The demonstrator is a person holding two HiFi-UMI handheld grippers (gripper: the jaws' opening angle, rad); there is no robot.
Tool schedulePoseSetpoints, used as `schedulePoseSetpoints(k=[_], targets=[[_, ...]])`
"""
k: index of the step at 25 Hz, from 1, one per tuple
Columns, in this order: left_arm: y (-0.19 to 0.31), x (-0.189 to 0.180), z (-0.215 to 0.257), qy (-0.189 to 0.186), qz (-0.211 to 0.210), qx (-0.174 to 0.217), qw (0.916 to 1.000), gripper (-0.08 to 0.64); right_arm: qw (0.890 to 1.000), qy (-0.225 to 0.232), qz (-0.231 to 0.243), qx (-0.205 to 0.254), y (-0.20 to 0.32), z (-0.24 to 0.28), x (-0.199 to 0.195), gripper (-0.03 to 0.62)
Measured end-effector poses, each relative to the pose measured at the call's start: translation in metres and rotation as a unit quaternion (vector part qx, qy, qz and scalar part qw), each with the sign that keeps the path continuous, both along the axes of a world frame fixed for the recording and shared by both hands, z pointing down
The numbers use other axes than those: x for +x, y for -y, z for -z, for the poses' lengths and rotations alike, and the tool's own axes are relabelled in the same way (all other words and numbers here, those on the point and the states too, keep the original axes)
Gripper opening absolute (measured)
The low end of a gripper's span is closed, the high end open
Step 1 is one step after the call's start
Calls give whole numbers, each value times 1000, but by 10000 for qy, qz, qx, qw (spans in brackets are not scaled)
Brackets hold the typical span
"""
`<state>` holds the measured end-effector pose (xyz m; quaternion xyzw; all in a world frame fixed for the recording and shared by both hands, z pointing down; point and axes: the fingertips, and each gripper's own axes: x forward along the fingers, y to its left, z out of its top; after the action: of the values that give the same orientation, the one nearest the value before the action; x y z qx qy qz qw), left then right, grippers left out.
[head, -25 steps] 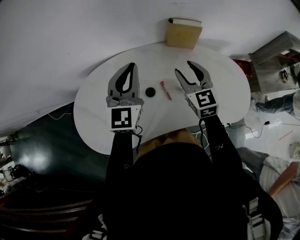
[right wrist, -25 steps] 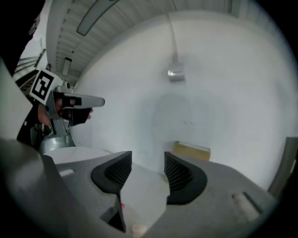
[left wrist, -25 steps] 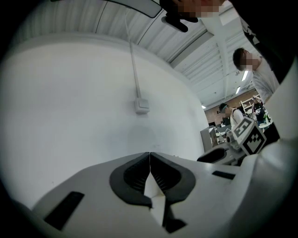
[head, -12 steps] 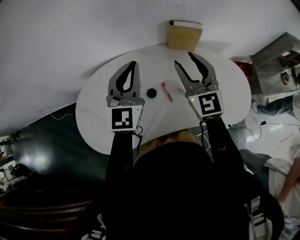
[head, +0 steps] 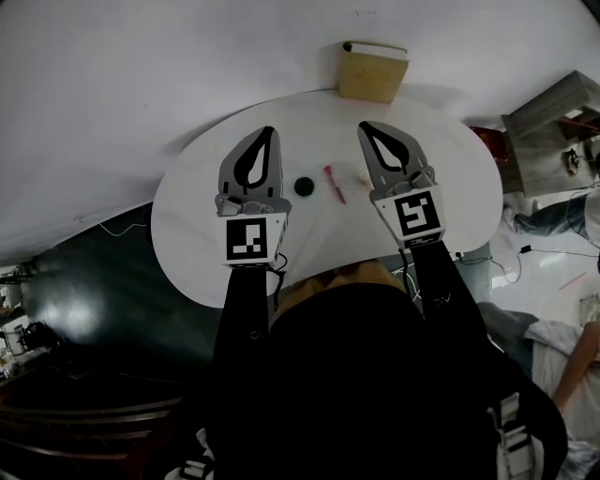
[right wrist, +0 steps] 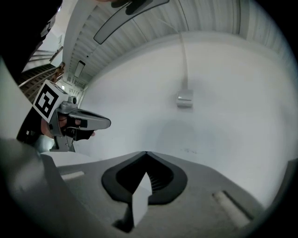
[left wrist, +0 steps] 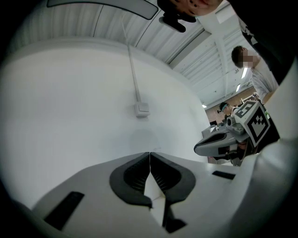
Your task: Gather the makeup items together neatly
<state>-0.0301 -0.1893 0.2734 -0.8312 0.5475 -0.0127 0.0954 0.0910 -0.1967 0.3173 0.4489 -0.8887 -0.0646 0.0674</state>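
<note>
Tool on left [head: 266, 132] pressed together, empty, tool on right [head: 364, 126] just closed, empty.

this looks like a lab or test hall, not a home: a bare white table [head: 187, 244] stands against a plain white wall [head: 141, 84] on a dark glossy floor [head: 84, 309] with loose cables [head: 117, 231]. overhead runs a ribbed metal ceiling [left wrist: 93, 25] with a long lamp [left wrist: 116, 5]. an exposed conduit [left wrist: 132, 69] drops to a wall box [left wrist: 142, 109], and a grey workbench [head: 553, 108] stands at the far right.
</note>
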Motion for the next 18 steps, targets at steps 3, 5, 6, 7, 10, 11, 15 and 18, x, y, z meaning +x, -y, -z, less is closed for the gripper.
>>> schedulePoseSetpoints(k=[3,5,6,7,10,11,15,18], targets=[[1,-2,-2,-53,65,-35,10000,9,9999,-129,39,-32,1,-6,-1,3],[2,-3,-3,-43,87,-44,9999,9,9998,3,122,-150,2,-3,-6,3],[2,-3,-4,-39,96,-46,9999,9,9997,48,163,-179,2,-1,-8,3],[2,-4,-3,-36,106,-42,9999,9,9997,44,193,-172,2,-1,-9,3],[0,-4,-2,-9,151,-13,9999,9,9997,5,233,-96,2,1,-11,3],[-1,-4,-2,-15,169,-20,9999,9,9997,-31,213,-71,2,-1,-9,3],[2,-6,-2,12,262,-21,9997,9,9997,-61,204,-152,6,-4,-7,3],[1,-8,-3,-2,362,-49,9993,9,9996,-49,250,-155,8,-3,-6,3]])
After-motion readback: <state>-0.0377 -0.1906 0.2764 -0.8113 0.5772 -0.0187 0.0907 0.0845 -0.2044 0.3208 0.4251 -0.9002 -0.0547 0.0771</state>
